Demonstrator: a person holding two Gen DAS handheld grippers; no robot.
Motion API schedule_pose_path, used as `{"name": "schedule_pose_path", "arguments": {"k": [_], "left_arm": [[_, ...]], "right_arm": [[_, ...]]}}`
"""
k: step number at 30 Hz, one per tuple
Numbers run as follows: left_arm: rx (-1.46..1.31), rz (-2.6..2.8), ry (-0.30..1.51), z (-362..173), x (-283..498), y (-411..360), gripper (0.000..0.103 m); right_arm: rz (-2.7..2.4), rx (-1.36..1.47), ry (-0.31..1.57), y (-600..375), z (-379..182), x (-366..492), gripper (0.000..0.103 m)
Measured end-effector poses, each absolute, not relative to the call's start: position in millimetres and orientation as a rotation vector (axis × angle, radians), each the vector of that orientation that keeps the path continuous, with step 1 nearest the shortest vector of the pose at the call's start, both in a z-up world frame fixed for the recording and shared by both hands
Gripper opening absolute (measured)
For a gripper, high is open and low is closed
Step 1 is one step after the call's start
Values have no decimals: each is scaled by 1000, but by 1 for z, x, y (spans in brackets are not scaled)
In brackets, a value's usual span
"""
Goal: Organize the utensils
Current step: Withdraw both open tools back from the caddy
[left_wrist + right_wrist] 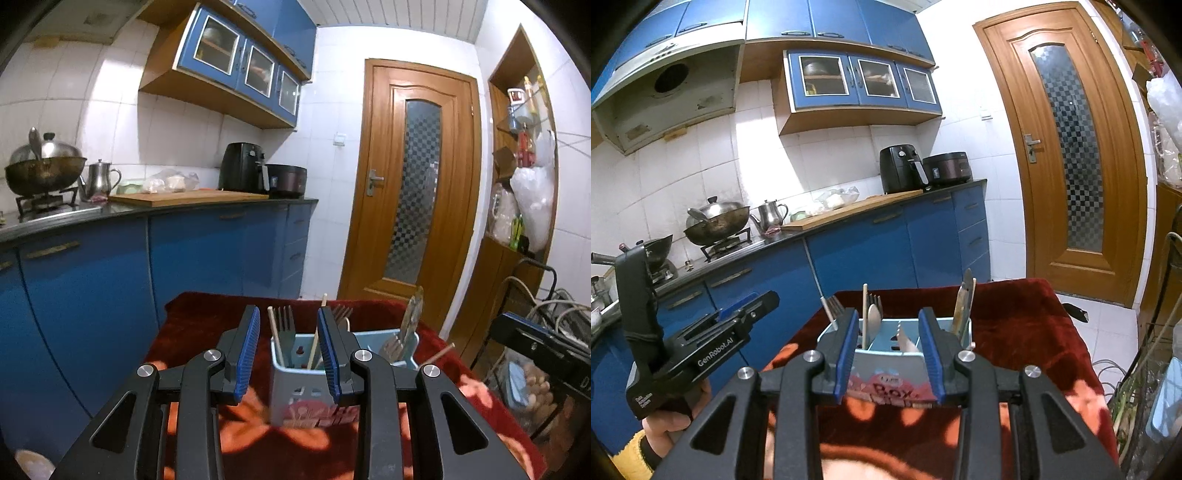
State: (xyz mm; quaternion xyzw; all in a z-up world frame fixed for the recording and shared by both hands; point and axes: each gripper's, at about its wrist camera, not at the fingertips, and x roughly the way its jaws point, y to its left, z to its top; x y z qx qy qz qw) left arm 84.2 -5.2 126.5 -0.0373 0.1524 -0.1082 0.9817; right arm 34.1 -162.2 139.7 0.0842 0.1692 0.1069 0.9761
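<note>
Both grippers empty above the caddy

Left gripper [290, 350] and right gripper [890, 350] stand part-open, gripping nothing; forks [285, 325] stand upright in the caddy [886, 373].

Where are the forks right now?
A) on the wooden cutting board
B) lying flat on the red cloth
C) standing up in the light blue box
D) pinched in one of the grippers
C: the forks stand with their prongs up inside the light blue box on the red cloth, and both the left gripper and the right gripper are open with nothing held.
</note>
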Motion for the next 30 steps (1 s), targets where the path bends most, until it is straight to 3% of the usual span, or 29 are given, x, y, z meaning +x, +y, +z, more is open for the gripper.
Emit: {"name": "schedule_pose_path", "arguments": {"k": [6, 17, 20, 29, 30], "left_arm": [[-65, -229, 356, 124, 59, 1, 35], [-9, -220, 432, 98, 18, 8, 73], [11, -206, 441, 87, 10, 8, 78], [18, -199, 460, 51, 3, 5, 78], [21, -194, 455, 48, 3, 5, 78]], "right_arm": [[220, 174, 358, -158, 136, 8, 40], [172, 188, 407, -158, 104, -27, 58], [154, 186, 428, -158, 90, -31, 65], [94, 151, 472, -155, 49, -38, 81], [86, 148, 475, -155, 44, -38, 88]]}}
